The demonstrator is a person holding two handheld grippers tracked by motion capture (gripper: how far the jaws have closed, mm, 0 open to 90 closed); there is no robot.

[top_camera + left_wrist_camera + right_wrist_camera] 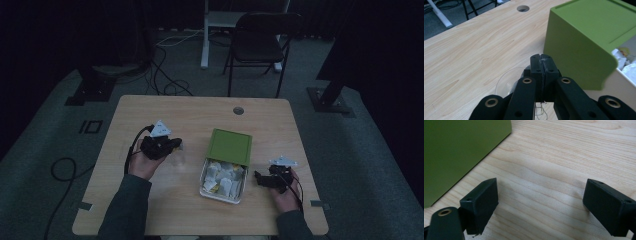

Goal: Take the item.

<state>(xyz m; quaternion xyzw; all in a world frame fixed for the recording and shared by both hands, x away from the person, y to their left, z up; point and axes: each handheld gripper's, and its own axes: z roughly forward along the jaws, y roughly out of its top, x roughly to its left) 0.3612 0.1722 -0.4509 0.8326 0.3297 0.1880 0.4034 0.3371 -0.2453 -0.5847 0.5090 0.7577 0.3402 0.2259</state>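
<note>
A white box (pixel 242 189) full of tea bags (pixel 223 179) lies in the middle of the table, its green lid (pixel 229 146) hinged up at the far side. My left gripper (pixel 175 144) is left of the lid, above a clear glass (pixel 176 158). In the left gripper view my left gripper (pixel 541 58) is shut with a thin thread (pixel 541 110) hanging below the jaws, over the glass rim (pixel 503 80). My right gripper (pixel 259 178) rests right of the box. It stands open (pixel 541 191) with bare wood between the jaws, beside the green lid (pixel 456 152).
The wooden table (pixel 200 115) has a round cable hole (pixel 238 110) at its far edge. A black folding chair (pixel 260 42) and a white desk leg (pixel 205 35) stand behind the table. Cables (pixel 165 75) lie on the floor.
</note>
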